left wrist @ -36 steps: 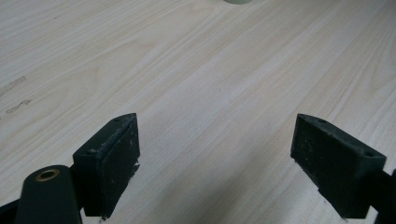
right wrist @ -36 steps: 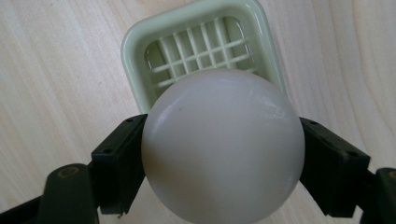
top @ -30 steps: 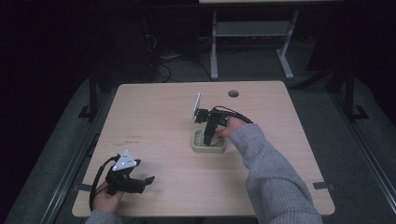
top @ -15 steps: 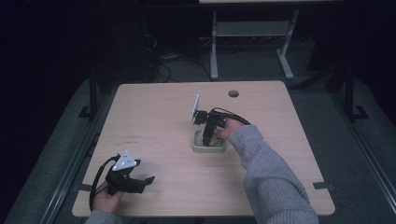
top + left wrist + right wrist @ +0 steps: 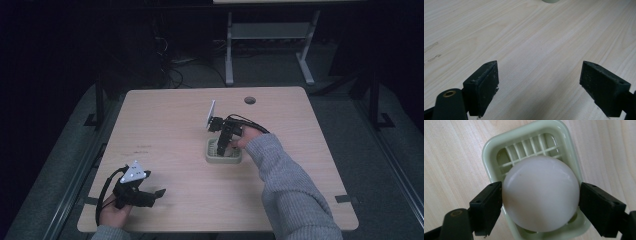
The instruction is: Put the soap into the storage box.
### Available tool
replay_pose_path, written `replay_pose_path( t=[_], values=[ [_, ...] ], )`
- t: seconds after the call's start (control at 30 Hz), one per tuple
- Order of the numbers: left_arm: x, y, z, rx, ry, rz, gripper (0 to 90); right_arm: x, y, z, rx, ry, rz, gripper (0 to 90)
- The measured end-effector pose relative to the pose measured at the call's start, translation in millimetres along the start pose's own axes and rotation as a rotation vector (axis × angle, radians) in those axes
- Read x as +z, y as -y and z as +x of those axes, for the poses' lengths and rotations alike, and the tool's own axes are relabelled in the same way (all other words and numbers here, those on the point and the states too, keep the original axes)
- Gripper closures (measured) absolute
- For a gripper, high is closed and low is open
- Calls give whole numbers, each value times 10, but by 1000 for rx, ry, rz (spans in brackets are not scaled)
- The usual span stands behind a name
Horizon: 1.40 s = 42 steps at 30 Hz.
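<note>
White ball point(image 5: 540, 193): my right hand-held gripper point(image 5: 540, 202) is clamping it over the pale green slatted tray point(image 5: 489, 147) mid-surface point(image 5: 165, 125); my left hand-held gripper point(image 5: 541, 82) is gaping wide, holding nothing.

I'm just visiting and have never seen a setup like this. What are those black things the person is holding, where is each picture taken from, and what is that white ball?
No robot arm here: a person sits at a wooden table holding a hand-operated two-jaw gripper in each hand. The wide picture comes from a fixed camera above, looking down. The other two come from small cameras riding on the grippers, looking along their black jaws. The left gripper rests near the table's front corner, jaws wide open over bare wood. The right gripper reaches to the middle of the table, where a pale green slatted tray lies. Its jaws sit on either side of a smooth white ball, touching it, just above or in the tray; I cannot tell which.
</note>
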State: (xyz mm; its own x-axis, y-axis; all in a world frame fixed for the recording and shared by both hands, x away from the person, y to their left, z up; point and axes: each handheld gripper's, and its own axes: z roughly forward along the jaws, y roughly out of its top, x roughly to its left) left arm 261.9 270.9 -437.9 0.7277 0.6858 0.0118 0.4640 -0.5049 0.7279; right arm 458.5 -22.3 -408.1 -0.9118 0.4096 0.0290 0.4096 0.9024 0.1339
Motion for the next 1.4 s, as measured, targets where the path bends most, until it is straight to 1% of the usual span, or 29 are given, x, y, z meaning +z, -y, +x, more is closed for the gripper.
replay_pose_path(
  t=[0.13,0.33,0.47,0.53,0.63,0.67,0.7,0.83,1.03,1.1,1.17,1.4],
  values=[
    [-8,5,-5,0,-1,-4,153,-66,35,-8,18,3,-19,180],
    [-1,1,-12,10,-1,5,152,-152,85,0,20,10,-41,178],
    [-6,7,-5,-4,-3,-3,153,-200,138,0,33,10,-57,178],
    [-4,6,-7,-2,-3,-2,153,-236,177,1,31,14,-67,178],
    [-3,1,-13,9,-1,4,153,-286,223,10,45,11,-74,179],
    [0,1,-16,8,-1,1,153,-303,246,8,40,14,-78,179],
    [-2,0,-12,15,-2,3,153,-317,261,12,43,14,-77,180],
    [-6,2,-12,9,-4,3,153,-364,319,28,51,13,-84,180],
    [-2,4,-14,9,-4,3,153,-407,418,46,54,19,-89,180],
    [-1,3,-11,12,-3,6,152,-421,466,46,60,14,-98,180],
    [2,1,-16,11,-1,3,153,-433,502,49,63,17,-93,181],
    [6,2,-21,12,-3,4,153,-486,597,48,82,18,-104,181]
  ],
)
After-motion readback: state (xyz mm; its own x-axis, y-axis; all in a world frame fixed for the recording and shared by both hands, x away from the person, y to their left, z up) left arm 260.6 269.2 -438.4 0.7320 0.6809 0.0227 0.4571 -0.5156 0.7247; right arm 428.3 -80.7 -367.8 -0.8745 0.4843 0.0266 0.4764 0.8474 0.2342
